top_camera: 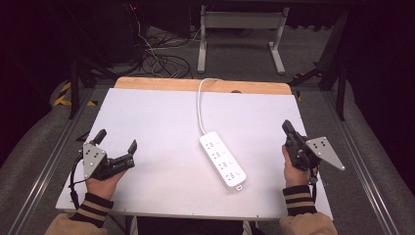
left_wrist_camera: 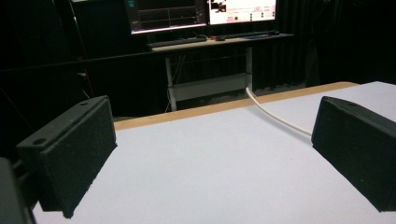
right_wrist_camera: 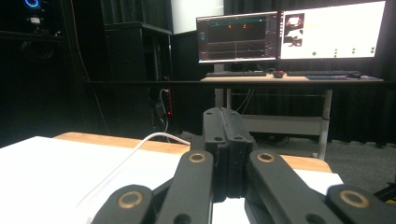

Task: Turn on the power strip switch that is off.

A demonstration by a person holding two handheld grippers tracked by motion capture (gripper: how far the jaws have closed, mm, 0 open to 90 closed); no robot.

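A: Where is everything?
B: Power strip [top_camera: 222, 160] at centre frame. Left gripper [top_camera: 116, 147] spread wide at lower left; right gripper [top_camera: 288, 129] pressed closed at right.
A: Any risk?
B: Snagging the cord [top_camera: 200, 105] could drag the strip.

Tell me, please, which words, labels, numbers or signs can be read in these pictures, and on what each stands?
None reads clearly.
Monitors: graphs and small text, too blurred to read.
Power strip: only socket holes, no legible label.
Left gripper and right gripper: no markings legible.
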